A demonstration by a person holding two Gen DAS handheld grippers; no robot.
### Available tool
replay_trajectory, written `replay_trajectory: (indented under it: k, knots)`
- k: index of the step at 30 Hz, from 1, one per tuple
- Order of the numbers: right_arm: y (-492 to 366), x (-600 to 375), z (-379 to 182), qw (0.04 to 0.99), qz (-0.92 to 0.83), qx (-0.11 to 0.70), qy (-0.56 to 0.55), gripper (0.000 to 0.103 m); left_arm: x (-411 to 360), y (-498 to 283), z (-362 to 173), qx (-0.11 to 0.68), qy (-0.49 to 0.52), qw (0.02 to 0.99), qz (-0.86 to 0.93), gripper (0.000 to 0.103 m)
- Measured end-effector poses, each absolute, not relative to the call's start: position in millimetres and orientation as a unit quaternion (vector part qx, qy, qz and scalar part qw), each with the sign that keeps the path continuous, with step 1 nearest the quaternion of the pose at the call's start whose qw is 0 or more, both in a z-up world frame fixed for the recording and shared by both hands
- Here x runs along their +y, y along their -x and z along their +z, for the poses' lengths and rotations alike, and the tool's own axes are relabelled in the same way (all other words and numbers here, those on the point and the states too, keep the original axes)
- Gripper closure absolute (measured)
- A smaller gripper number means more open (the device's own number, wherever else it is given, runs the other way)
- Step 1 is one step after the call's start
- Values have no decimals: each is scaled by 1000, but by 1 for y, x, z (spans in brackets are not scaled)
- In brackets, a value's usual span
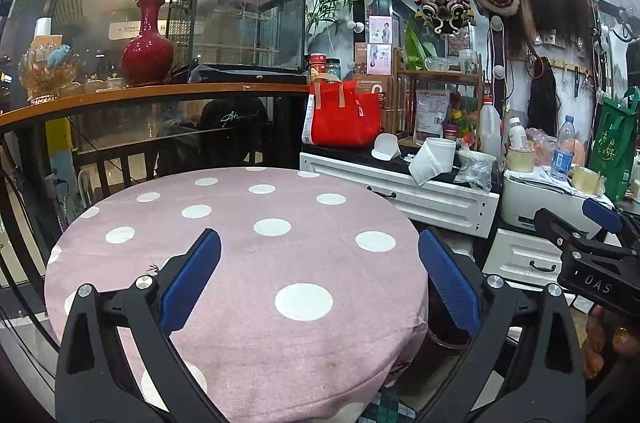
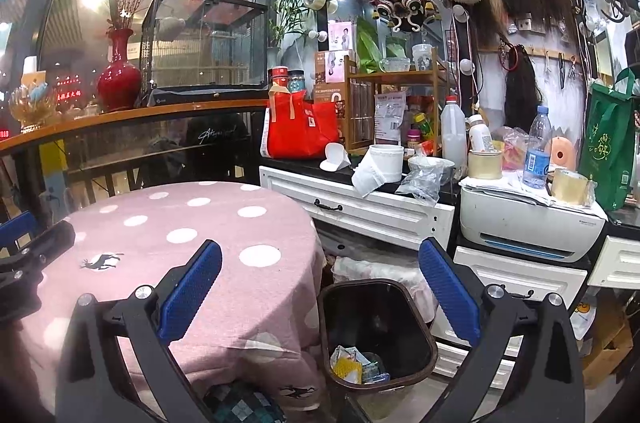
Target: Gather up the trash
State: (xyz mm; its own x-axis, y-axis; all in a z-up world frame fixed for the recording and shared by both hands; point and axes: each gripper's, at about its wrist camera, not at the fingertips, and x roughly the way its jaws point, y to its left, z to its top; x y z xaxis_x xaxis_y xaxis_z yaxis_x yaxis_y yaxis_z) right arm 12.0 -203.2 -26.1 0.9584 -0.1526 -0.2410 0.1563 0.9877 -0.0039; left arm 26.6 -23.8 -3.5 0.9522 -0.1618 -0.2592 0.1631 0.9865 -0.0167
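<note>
Both sets of fingers spread, nothing held. Trash (image 2: pixel 356 363) lies in the bin (image 2: pixel 424 335), lower centre of right wrist view, between right gripper (image 2: pixel 320 291) fingers. Left gripper (image 1: pixel 320 283) over surface (image 1: pixel 240 263); looks bare, near edge hidden.

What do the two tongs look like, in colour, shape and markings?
The left tongs and right tongs look alike: black angular plastic arms with silver round bolts, each ending in long blue pads with a fine ribbed texture. The right tongs' body bears white letters "DAS". No cables or sleeves are visible.
</note>
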Motion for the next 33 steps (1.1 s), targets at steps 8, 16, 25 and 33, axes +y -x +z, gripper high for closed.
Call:
replay_trajectory:
  k: [8, 16, 25, 33]
  knots:
    - [-12, -200, -27, 990, -77, 122, -3, 6, -24, -27, -4, 133, -3, 988, -79, 6]
    - [-11, -200, -27, 990, -77, 121, -3, 6, -25, -26, -4, 131, -4, 988, -77, 6]
    - [-11, -199, -27, 990, -78, 121, -3, 6, -24, -26, -2, 131, 1, 988, -77, 6]
    - [-11, -199, -27, 990, -77, 121, -3, 6, -25, -25, -3, 133, -1, 988, -78, 6]
